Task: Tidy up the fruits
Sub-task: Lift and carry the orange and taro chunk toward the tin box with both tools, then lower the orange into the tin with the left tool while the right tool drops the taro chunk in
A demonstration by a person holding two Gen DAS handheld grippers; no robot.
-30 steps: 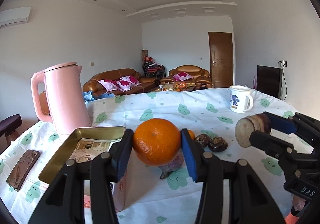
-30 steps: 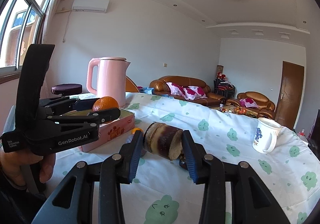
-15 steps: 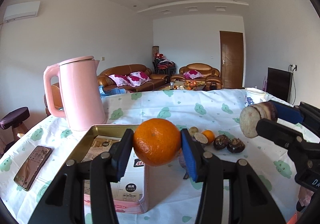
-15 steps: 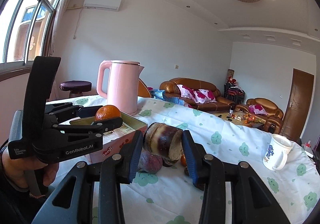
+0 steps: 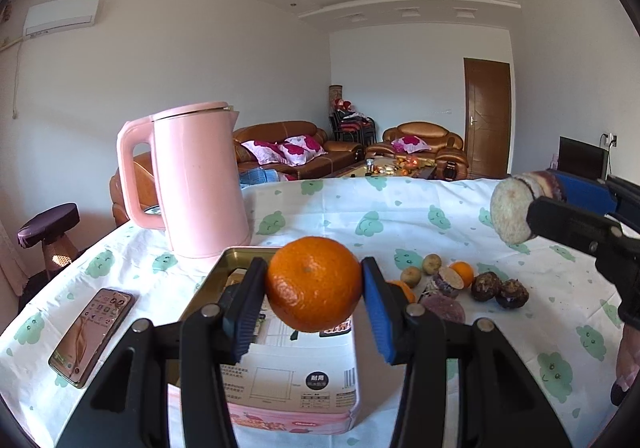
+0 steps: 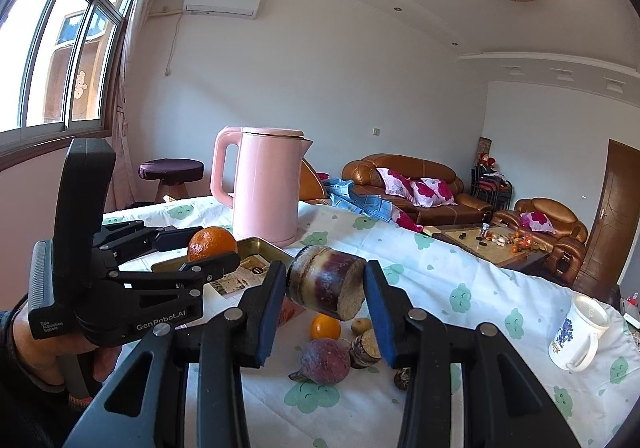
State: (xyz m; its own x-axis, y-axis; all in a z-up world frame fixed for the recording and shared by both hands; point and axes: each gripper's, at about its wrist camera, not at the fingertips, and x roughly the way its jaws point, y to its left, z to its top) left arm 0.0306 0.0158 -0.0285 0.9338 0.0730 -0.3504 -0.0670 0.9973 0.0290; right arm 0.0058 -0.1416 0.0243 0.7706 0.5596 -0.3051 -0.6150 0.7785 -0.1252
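Orange [image 5: 314, 284] fills left hand-held gripper [image 5: 314, 290]; right hand-held gripper [image 6: 326, 290] pinches one sugarcane chunk [image 6: 326, 282].

A family living room at home

Brown leather sofas [image 5: 288, 143] with pink flowered cushions [image 6: 416, 185] face a low coffee table [image 6: 486, 242]. A pink kettle [image 5: 198, 179], a mug [image 6: 576, 332] and a phone [image 5: 94, 330] sit on a cloud-print tablecloth [image 5: 400, 215]. An air conditioner [image 6: 222, 3], a window [image 6: 52, 43] and a wooden door [image 5: 487, 117] complete it

Right tongs [image 6: 325, 290] gripping sugarcane chunk [image 6: 326, 287], left tongs [image 6: 208, 248] clamping orange [image 6: 210, 244]
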